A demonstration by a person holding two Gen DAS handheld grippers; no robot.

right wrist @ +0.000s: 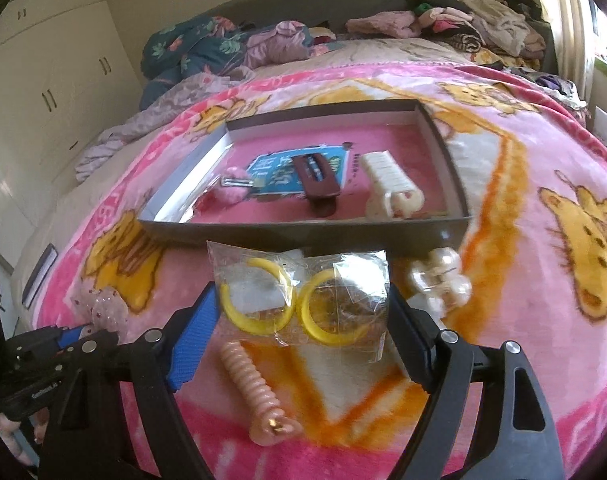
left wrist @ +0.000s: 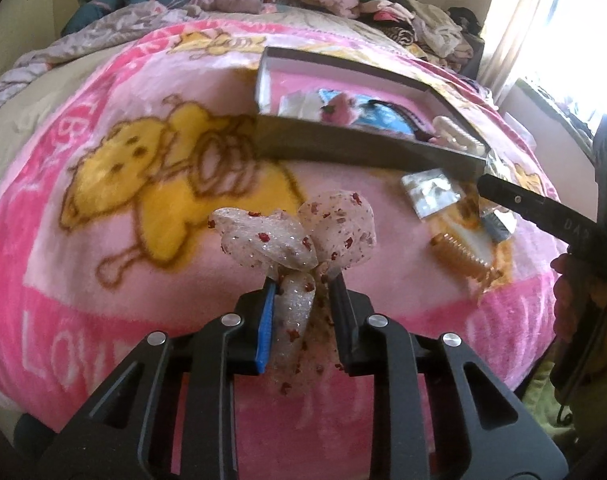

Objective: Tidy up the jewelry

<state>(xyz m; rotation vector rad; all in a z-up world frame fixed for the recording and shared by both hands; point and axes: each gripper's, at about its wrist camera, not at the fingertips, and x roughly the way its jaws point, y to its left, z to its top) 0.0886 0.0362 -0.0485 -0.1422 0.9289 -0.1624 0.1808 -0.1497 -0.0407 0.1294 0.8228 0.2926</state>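
Pinching the tails of a sheer pink bow (left wrist: 299, 236) dotted with red, the left gripper (left wrist: 303, 280) has its jaws clamped on the fabric, and the loops stand above the fingertips over the pink cartoon blanket (left wrist: 103, 184). The right gripper (right wrist: 303, 312) holds a clear packet of two yellow hoops (right wrist: 299, 300); its blue pad touches the left edge and its black finger the right edge (the plastic looks crumpled between them), so the jaws are set wide on the packet. Just ahead lies the shallow grey box (right wrist: 303, 230), already holding a dark red clip (right wrist: 319, 184), a cream claw clip (right wrist: 387, 184) and a fuzzy pink piece (right wrist: 233, 194). On the blanket near the packet lie a pearly bow clip (right wrist: 439, 280) and a ribbed peach claw clip (right wrist: 255, 388)
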